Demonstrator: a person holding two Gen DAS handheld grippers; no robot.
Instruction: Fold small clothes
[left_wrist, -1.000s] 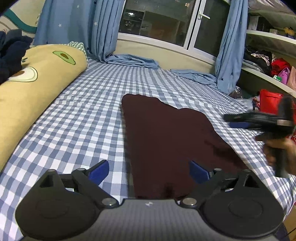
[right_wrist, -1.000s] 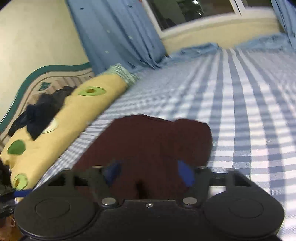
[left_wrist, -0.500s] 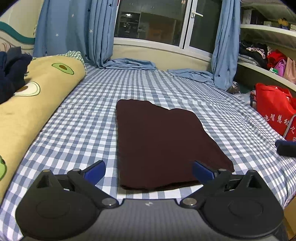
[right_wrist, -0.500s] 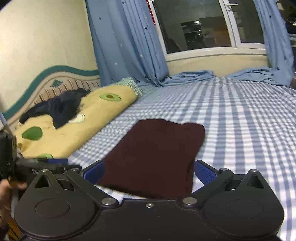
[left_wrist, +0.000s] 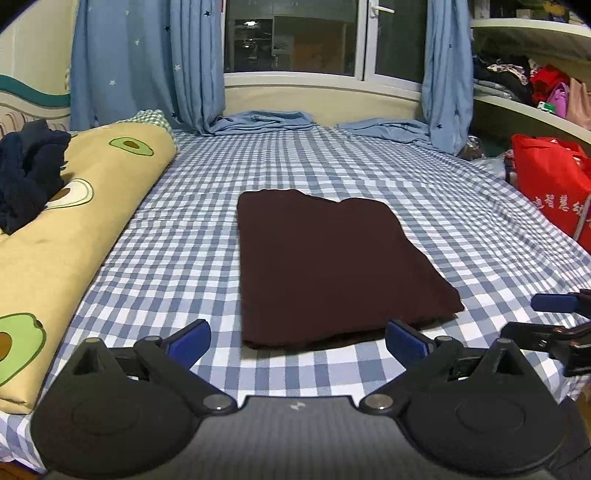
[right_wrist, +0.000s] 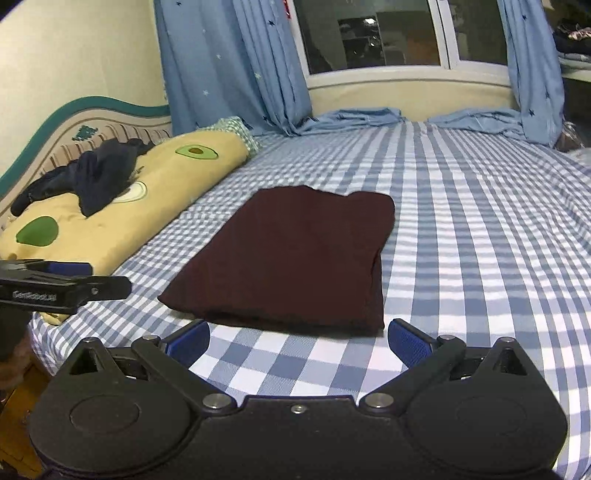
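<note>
**Folded cloth lies flat, both grippers wide and empty**

The cloth (left_wrist: 332, 266) looks soft, light and limp; I think a corner or the near thick edge is best to take. It is dark maroon, a neat rectangle, right of the pillow (left_wrist: 74, 236). Left gripper (left_wrist: 297, 338) and right gripper (right_wrist: 297, 338) stand open before the cloth.

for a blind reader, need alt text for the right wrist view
A dark maroon folded garment lies flat on a blue checked bed sheet, just beyond the open, empty right gripper. An avocado-print pillow lies to its left.
</note>
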